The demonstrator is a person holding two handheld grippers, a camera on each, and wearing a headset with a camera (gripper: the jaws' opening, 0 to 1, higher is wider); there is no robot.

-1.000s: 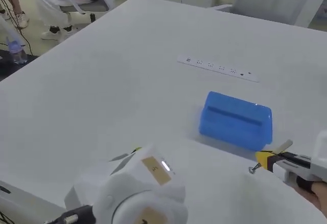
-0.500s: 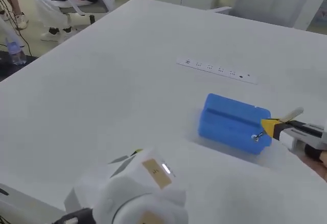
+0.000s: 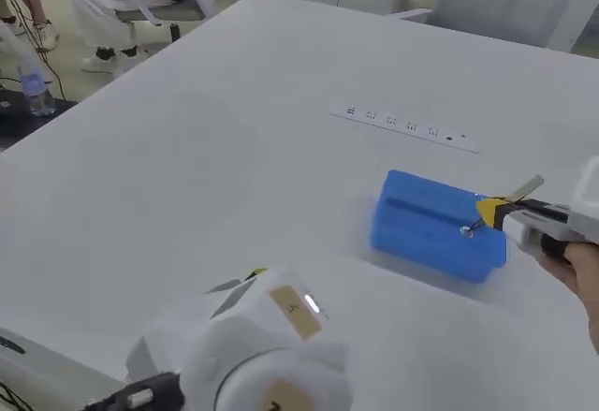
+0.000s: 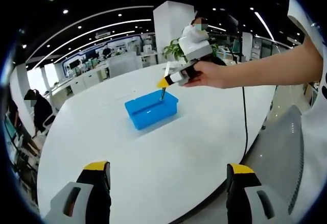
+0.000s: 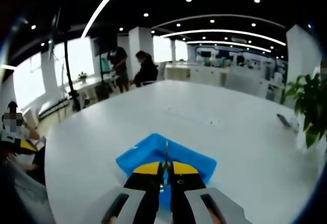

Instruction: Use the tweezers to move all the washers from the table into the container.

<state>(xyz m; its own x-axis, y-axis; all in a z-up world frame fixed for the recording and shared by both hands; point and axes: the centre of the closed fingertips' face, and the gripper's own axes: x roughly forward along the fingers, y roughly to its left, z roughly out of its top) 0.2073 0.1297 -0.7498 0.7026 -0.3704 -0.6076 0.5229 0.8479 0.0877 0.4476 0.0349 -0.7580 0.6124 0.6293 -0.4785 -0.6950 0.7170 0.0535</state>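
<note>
Our right gripper (image 5: 165, 169) is squeezed tight on the tweezers (image 5: 165, 155). Their tip holds what looks like a tiny washer (image 3: 466, 231) just over the blue box (image 3: 421, 219). Our left gripper (image 4: 167, 169) hangs wide open with nothing in it, low over the table (image 3: 234, 149) and well away from the box. We think the washer is light, hard and slippery, so it is best pinched flat across its thin ring, and it could pop out if we shake.

You have one blue container (image 3: 435, 228) on one counter (image 3: 234, 149), one power strip (image 3: 404, 127) beyond that container, one pair of tweezers (image 3: 477, 223) over it, one washer (image 3: 466, 232), and two tools, left tool (image 4: 167, 168) and right tool (image 5: 166, 169).
</note>
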